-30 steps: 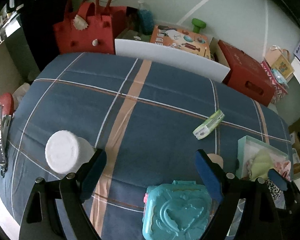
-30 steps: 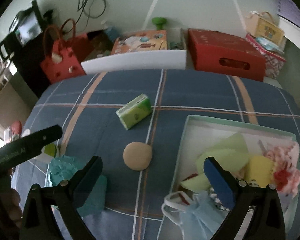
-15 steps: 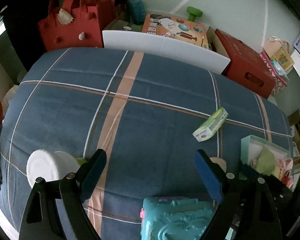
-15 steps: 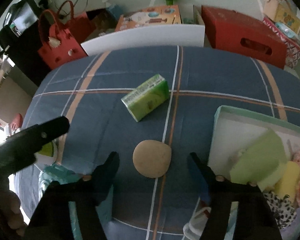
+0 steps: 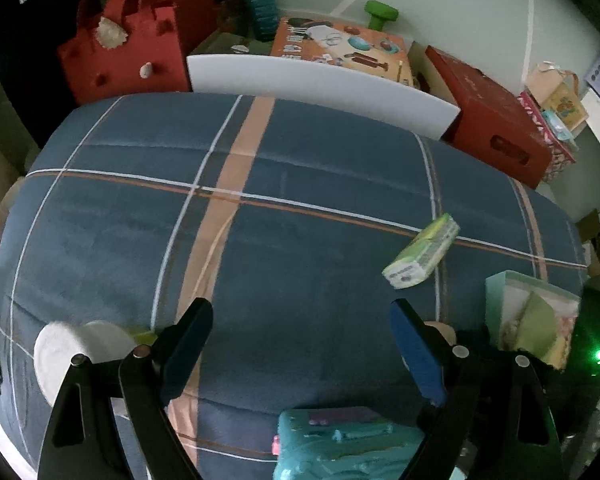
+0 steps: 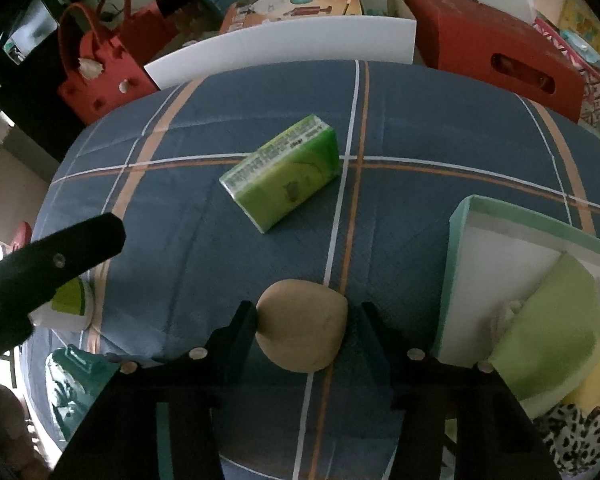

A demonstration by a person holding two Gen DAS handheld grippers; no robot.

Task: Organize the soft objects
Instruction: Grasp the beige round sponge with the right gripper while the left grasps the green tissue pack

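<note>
A tan round soft pad (image 6: 300, 336) lies on the blue plaid blanket (image 6: 220, 248). My right gripper (image 6: 302, 316) straddles it and its jaws are closing, with both pads touching its sides and pinching it slightly out of round. Beyond it rests a green tissue pack (image 6: 284, 184). To the right stands a mint-rimmed box (image 6: 456, 240) holding a green sponge (image 6: 552, 320) and other soft items. My left gripper (image 5: 300, 316) hovers open over bare blanket with nothing between its fingers. One of its fingers (image 6: 60, 256) shows at the left of the right wrist view.
A teal plastic case (image 5: 340, 444) sits just below the left gripper and a white-lidded jar (image 5: 76, 356) to its left. A white board (image 5: 320, 84), a red bag (image 5: 132, 52) and a red box (image 5: 496, 128) line the far edge.
My right gripper dropped down around the tan pad and its jaws narrowed from wide open until they touch it. The left gripper drifted slightly forward over the blanket, still open.
</note>
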